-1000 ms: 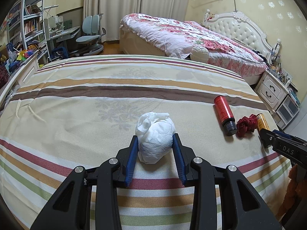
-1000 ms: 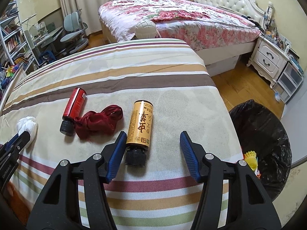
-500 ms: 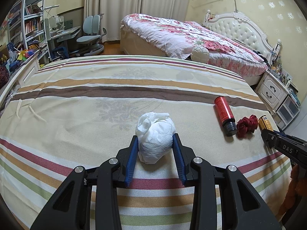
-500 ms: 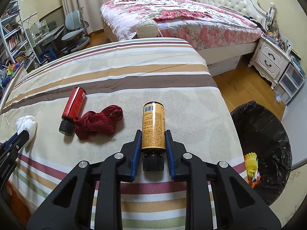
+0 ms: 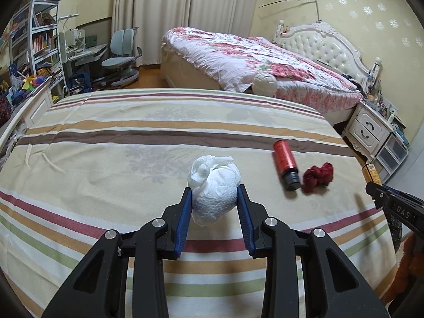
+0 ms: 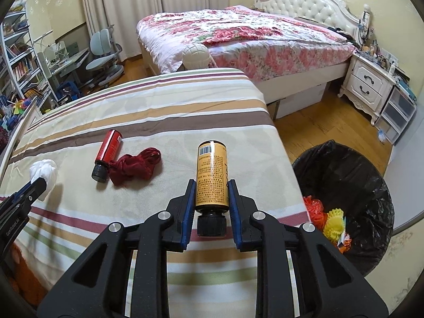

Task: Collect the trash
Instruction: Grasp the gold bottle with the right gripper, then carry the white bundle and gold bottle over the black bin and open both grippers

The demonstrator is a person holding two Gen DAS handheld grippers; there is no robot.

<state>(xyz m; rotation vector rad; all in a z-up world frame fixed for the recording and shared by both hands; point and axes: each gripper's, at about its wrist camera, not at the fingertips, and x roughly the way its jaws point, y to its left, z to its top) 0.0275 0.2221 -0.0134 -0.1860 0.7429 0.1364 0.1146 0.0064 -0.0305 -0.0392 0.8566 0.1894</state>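
My left gripper point(image 5: 213, 189) is shut on a crumpled white tissue wad point(image 5: 214, 185) and holds it just above the striped bed cover point(image 5: 106, 143). My right gripper point(image 6: 211, 185) is shut on a yellow bottle point(image 6: 212, 177) with a black cap, lifted off the cover. A red bottle point(image 6: 107, 149) with a black cap and a dark red net bag point(image 6: 135, 165) lie on the cover between the grippers; both show in the left wrist view, the bottle point(image 5: 285, 163) and the bag point(image 5: 318, 176). The tissue also shows in the right wrist view point(image 6: 45, 171).
A bin with a black liner point(image 6: 352, 175) stands on the wooden floor right of the bed, holding orange and yellow scraps point(image 6: 324, 212). A floral bed point(image 6: 238, 34), a white nightstand point(image 6: 368, 84) and a desk with a chair point(image 5: 119, 55) lie beyond.
My right gripper closed on the yellow bottle and lifted it off the cover, moving it right. My left gripper raised the tissue wad slightly.
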